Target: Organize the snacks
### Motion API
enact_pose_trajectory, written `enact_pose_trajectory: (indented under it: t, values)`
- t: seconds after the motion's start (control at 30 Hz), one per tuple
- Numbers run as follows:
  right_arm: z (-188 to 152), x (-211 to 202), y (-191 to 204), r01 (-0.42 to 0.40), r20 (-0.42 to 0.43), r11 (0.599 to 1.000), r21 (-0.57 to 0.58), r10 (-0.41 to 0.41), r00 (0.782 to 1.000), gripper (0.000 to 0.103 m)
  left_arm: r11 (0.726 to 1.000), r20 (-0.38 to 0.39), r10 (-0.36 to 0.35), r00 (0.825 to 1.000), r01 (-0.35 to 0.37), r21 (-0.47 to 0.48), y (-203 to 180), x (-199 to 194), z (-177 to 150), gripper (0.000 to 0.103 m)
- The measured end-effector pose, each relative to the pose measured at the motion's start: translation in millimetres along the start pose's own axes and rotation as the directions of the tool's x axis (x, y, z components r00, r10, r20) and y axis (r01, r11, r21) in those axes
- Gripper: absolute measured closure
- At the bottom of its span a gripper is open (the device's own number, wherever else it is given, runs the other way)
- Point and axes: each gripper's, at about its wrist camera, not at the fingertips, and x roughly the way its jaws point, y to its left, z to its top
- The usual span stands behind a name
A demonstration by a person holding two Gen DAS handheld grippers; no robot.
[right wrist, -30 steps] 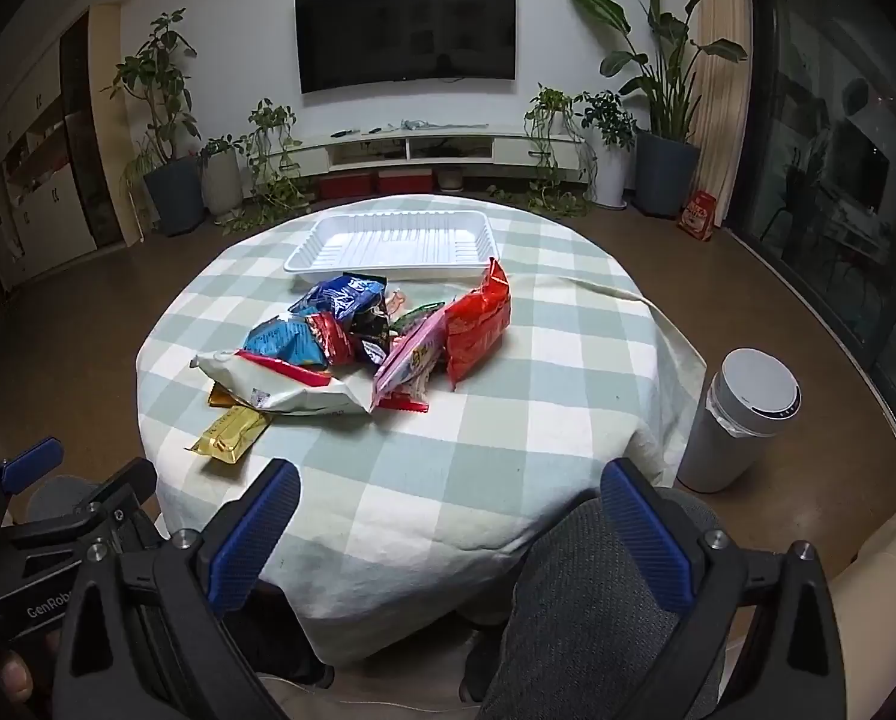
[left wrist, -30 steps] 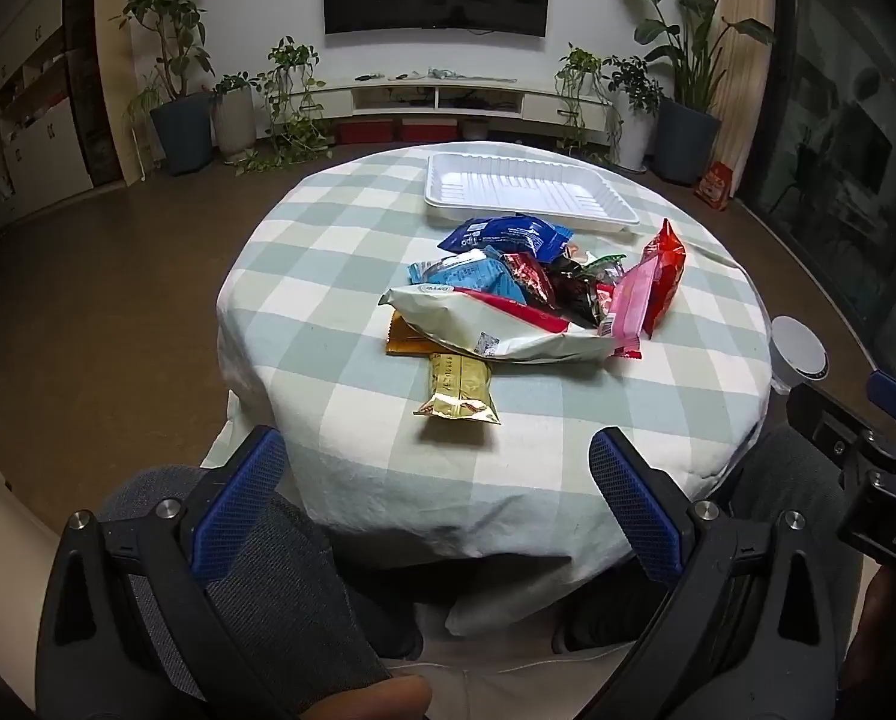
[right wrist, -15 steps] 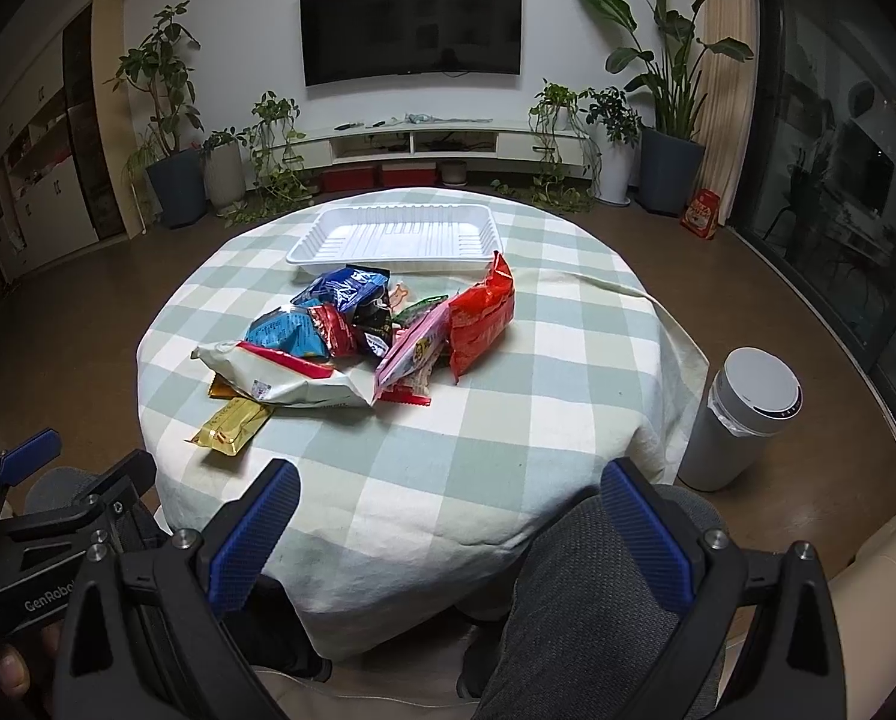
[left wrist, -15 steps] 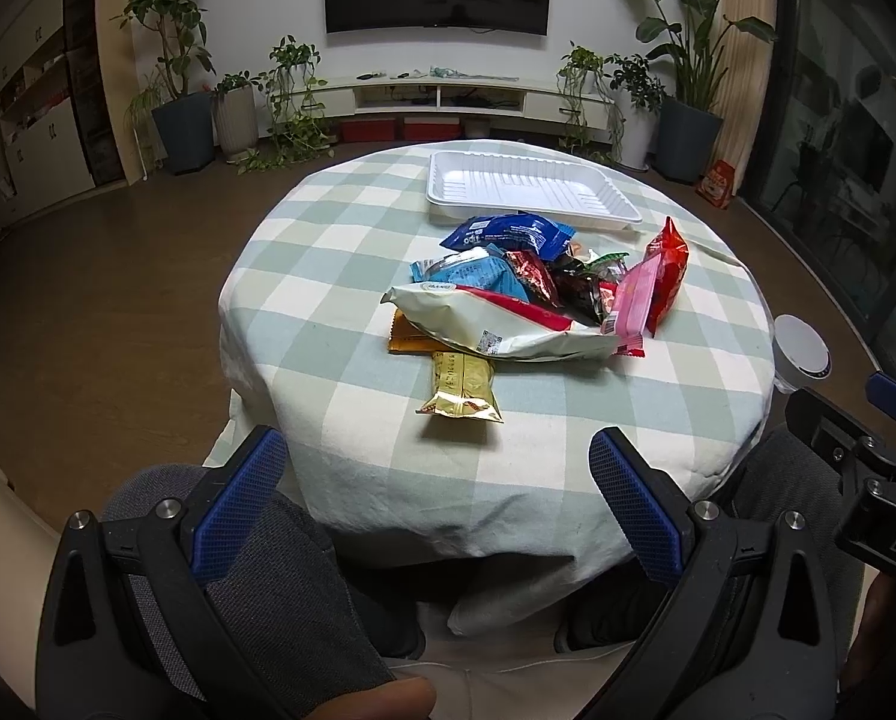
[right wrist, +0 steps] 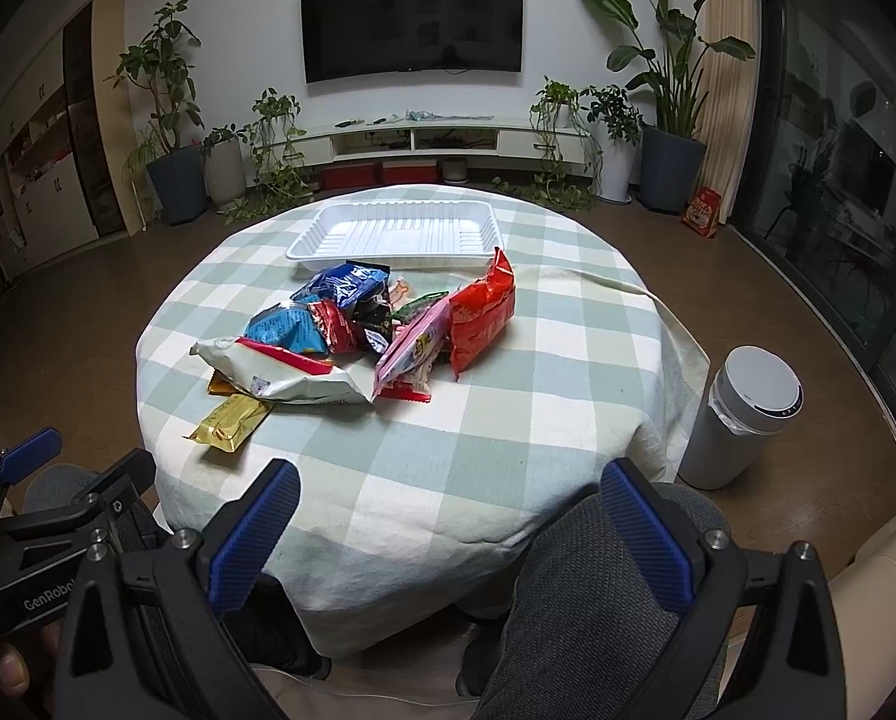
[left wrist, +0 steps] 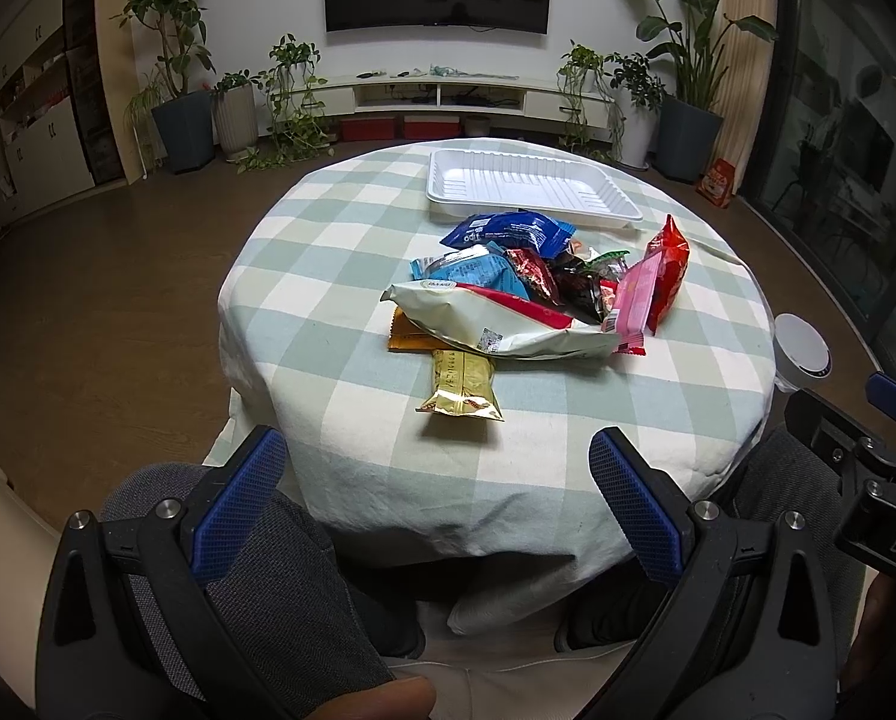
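Note:
A heap of snack packets lies mid-table: a big white bag, a gold bar, a blue packet, a red bag and a pink one. Behind them sits a white plastic tray, nothing in it. My left gripper hangs open below the table's near edge, above a person's knees. My right gripper is open too, beside it on the right, holding nothing.
The round table wears a green-and-white checked cloth. A white bin stands on the floor at the right. Potted plants, a low TV shelf and a wall screen line the far wall.
Both grippers have risen and eased slightly toward the table, so the snack heap sits a little lower and larger in view. Nothing on the table has moved.

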Motion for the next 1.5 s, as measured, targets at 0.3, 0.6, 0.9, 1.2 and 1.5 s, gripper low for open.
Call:
enact_pose_trajectory:
  t: [0.3,0.6,0.9,1.2,1.5]
  values:
    - [-1.0,0.9,0.3,0.000,-0.002,1.000,0.000,0.000,1.000,0.001,1.000,-0.003,0.000,1.000,0.000,0.000,-0.4,2.4,-0.6,0.000]
    - [-1.0,1.5,0.3,-0.001,-0.004,1.000,0.000,0.001,1.000,0.001,1.000,-0.002,0.000,1.000,0.000,0.000,-0.5,2.2,-0.6,0.000]
    - [-0.8,1.9,0.1,-0.001,-0.007,1.000,0.000,0.001,1.000,0.001,1.000,-0.003,0.001,1.000,-0.001,0.000,-0.2,2.2,-0.6,0.000]
    - [-0.7,2.0,0.1,-0.002,-0.008,1.000,-0.001,0.002,1.000,0.001,1.000,-0.004,0.000,1.000,0.000,0.000,-0.1,3.2,-1.4,0.000]
    - [-0.4,2.2,0.0,-0.003,-0.010,1.000,-0.001,0.003,1.000,0.001,1.000,-0.006,-0.001,1.000,0.001,0.001,-0.1,3.7,-1.2,0.000]
